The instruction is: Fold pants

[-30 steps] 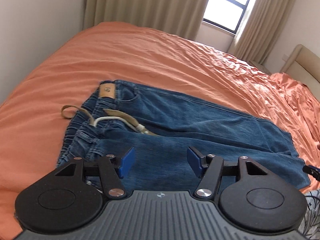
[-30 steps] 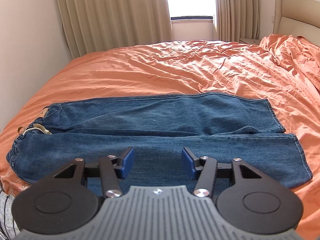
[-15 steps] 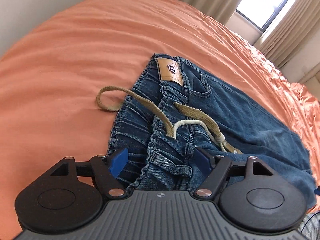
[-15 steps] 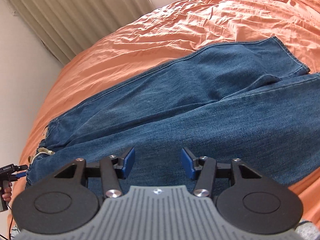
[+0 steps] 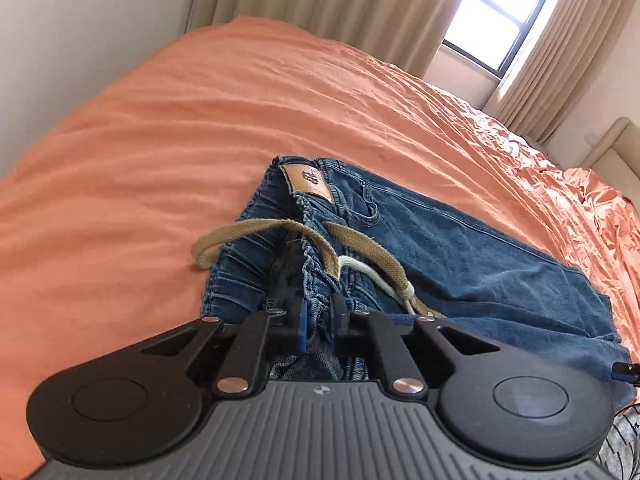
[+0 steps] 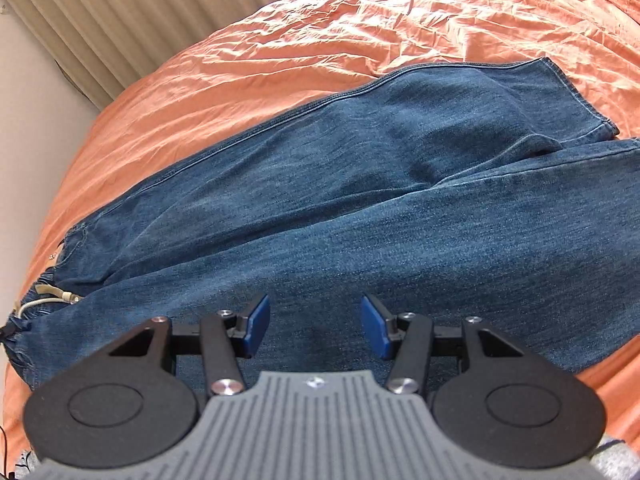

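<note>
Blue denim pants (image 5: 460, 248) lie flat on an orange bed sheet (image 5: 200, 120), legs side by side. The gathered waistband has a tan leather patch (image 5: 310, 182) and a tan drawstring (image 5: 240, 232). My left gripper (image 5: 318, 320) is at the near waistband corner; its jaws are closing with bunched denim pinched between the blue pads. In the right wrist view the pants (image 6: 360, 200) stretch from the waist at the lower left to the hems at the right. My right gripper (image 6: 314, 322) hovers open over the near leg, with nothing between its pads.
Beige curtains (image 5: 320, 8) and a window (image 5: 508, 16) stand behind the bed. A padded headboard (image 5: 616, 148) is at the far right and a wall (image 5: 60, 20) at the left. The wrinkled sheet (image 6: 360, 20) spreads beyond the pants.
My left gripper moved left to the waistband, dropped onto it and closed on the denim. My right gripper sank closer to the near leg and rolled, staying open.
</note>
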`<state>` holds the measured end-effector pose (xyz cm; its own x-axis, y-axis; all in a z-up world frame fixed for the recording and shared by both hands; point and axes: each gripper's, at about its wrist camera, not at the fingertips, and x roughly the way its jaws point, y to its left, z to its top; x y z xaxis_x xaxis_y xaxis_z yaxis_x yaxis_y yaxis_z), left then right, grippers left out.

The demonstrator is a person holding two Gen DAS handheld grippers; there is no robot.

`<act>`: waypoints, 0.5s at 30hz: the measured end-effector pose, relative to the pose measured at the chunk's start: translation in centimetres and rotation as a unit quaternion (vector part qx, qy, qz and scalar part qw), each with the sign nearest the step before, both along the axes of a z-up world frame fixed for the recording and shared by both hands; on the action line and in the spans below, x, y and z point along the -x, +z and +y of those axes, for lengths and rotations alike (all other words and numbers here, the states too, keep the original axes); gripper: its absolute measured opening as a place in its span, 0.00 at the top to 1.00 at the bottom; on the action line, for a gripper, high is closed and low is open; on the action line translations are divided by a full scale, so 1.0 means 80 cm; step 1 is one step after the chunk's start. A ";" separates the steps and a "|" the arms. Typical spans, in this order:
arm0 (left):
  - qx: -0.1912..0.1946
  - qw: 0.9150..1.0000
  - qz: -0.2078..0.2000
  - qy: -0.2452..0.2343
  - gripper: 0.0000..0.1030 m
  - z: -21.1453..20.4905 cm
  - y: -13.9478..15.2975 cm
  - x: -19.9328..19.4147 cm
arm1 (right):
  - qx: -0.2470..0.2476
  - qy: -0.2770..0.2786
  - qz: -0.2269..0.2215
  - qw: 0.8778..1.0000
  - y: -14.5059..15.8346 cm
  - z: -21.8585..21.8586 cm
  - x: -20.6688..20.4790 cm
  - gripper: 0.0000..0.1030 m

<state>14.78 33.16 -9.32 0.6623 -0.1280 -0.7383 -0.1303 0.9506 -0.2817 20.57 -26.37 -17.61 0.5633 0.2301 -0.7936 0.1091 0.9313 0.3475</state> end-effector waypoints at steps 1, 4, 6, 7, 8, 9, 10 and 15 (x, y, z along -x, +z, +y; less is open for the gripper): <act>-0.019 1.000 0.017 -0.003 0.90 0.000 0.002 -0.003 | 0.002 -0.002 -0.002 1.000 0.001 0.000 0.001 0.52; -0.067 0.995 0.076 -0.001 0.89 0.003 -0.031 -0.020 | 0.003 -0.008 -0.008 1.000 0.003 -0.001 0.006 0.52; -0.068 0.992 0.103 0.008 0.89 0.007 -0.064 -0.033 | 0.008 -0.008 -0.009 1.000 0.004 -0.001 0.007 0.52; -0.071 0.991 0.115 0.007 0.89 0.006 -0.078 -0.040 | 0.012 -0.008 -0.009 1.000 0.004 0.000 0.008 0.52; -0.077 0.989 0.124 0.007 0.89 0.004 -0.089 -0.046 | 0.015 -0.007 -0.009 1.000 0.005 0.000 0.009 0.52; -0.086 0.987 0.133 0.004 0.89 -0.001 -0.098 -0.051 | 0.019 -0.007 -0.010 1.000 0.005 -0.001 0.011 0.52; -0.102 0.985 0.140 -0.005 0.88 -0.008 -0.103 -0.055 | 0.021 -0.007 -0.011 1.000 0.006 -0.001 0.013 0.52; -0.166 0.975 0.148 -0.025 0.72 -0.033 -0.093 -0.063 | 0.016 -0.014 -0.023 0.999 0.010 -0.008 0.022 0.48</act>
<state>19.84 30.55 -16.75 0.4129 0.1243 -0.9023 -0.1104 0.9902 0.0859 18.79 -26.99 -16.80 0.6061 0.1888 -0.7727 0.1203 0.9385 0.3237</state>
